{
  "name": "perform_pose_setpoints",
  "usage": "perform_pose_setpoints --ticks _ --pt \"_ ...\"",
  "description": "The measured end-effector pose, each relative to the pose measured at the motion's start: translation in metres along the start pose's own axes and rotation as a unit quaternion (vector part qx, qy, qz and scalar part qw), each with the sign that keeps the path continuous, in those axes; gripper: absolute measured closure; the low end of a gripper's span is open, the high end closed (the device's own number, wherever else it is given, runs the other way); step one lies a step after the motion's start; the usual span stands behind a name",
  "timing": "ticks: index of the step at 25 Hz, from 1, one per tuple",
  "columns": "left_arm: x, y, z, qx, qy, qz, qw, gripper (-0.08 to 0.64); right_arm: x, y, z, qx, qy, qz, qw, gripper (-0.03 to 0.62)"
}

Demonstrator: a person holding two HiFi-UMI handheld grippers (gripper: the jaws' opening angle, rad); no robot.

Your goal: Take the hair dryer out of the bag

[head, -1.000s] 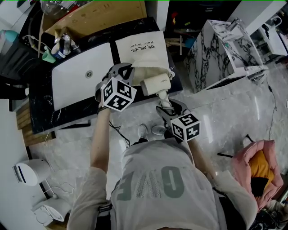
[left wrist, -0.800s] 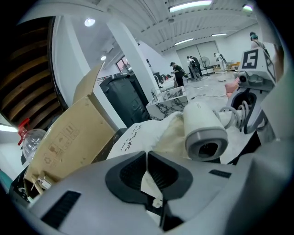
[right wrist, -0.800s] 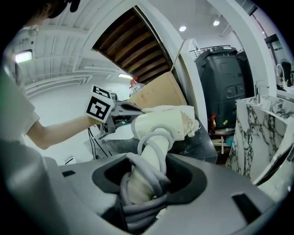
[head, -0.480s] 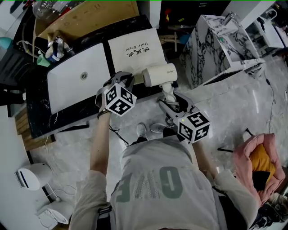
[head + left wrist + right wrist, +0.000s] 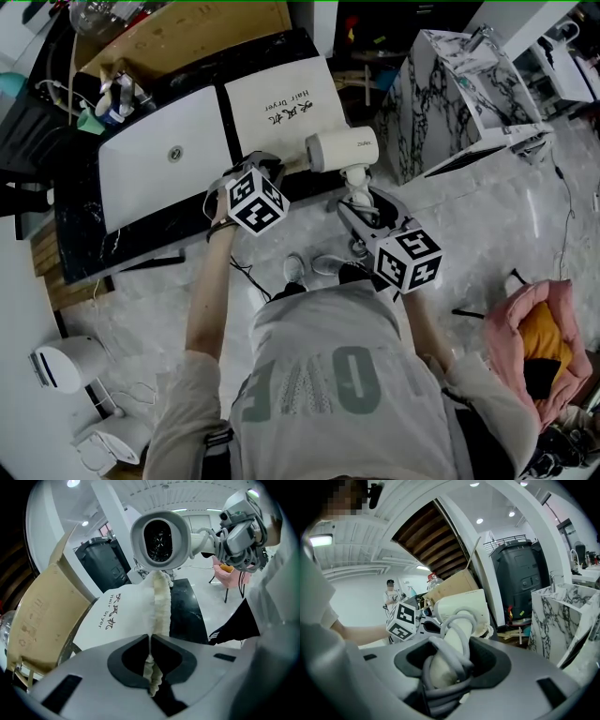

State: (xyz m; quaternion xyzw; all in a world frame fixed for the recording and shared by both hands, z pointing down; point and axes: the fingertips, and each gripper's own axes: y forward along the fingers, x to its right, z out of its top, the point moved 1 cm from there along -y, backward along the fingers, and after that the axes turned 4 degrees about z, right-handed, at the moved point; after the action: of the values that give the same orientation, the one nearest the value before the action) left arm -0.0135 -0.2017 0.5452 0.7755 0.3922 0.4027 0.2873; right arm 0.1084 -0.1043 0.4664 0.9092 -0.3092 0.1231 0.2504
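Note:
The cream hair dryer (image 5: 339,150) hangs in the air just beyond the black table's front edge, clear of the bag. My right gripper (image 5: 361,202) is shut on its handle, which has the grey cord wound round it (image 5: 451,641). The white cloth bag (image 5: 279,105), printed "Hair Dryer", lies flat on the table. My left gripper (image 5: 264,164) is shut on a bunched fold at the bag's mouth (image 5: 159,606). In the left gripper view the dryer's barrel (image 5: 160,539) faces me above the bag (image 5: 119,620).
A white panel (image 5: 164,155) lies left of the bag on the black table (image 5: 80,239). A cardboard box (image 5: 197,33) stands behind. A marble-patterned box (image 5: 459,94) is at the right. A pink chair (image 5: 539,347) sits lower right.
The dryer came fully out of the bag and moved up and right with my right gripper. The bag sank flat on the table, my left gripper lowering with its edge.

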Motion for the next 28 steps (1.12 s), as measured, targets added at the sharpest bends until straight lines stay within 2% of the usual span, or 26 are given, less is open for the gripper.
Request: perform_pose_setpoints --ticks 7,11,13,18,22,24,26,28 --pt "-0.003 -0.001 0.000 0.017 -0.034 0.007 0.9992 0.518 0.001 0.006 0.003 0.000 -0.001 0.003 1.000 0.344" --pt "-0.002 -0.007 0.005 0.036 -0.068 -0.005 0.9971 0.517 0.000 0.011 0.007 0.000 -0.013 0.005 1.000 0.344" --pt "-0.007 -0.014 0.010 0.052 -0.087 -0.003 0.9948 0.494 -0.001 0.016 0.013 0.003 -0.025 0.007 1.000 0.344" --pt "-0.041 -0.051 0.033 0.113 -0.127 0.041 0.9846 0.439 -0.009 0.033 0.044 0.031 -0.060 0.017 0.998 0.344" --pt "-0.073 -0.103 0.061 0.185 -0.159 0.073 0.9670 0.402 -0.026 0.055 0.084 0.070 -0.094 0.037 0.992 0.344" --pt "-0.090 -0.131 0.070 0.213 -0.168 0.114 0.9556 0.399 -0.038 0.065 0.104 0.091 -0.109 0.050 0.989 0.344" --pt "-0.109 -0.161 0.073 0.240 -0.191 0.165 0.9372 0.400 -0.052 0.075 0.124 0.112 -0.126 0.066 0.983 0.344" --pt "-0.126 -0.188 0.070 0.270 -0.230 0.210 0.9111 0.400 -0.066 0.086 0.141 0.131 -0.140 0.085 0.978 0.344"
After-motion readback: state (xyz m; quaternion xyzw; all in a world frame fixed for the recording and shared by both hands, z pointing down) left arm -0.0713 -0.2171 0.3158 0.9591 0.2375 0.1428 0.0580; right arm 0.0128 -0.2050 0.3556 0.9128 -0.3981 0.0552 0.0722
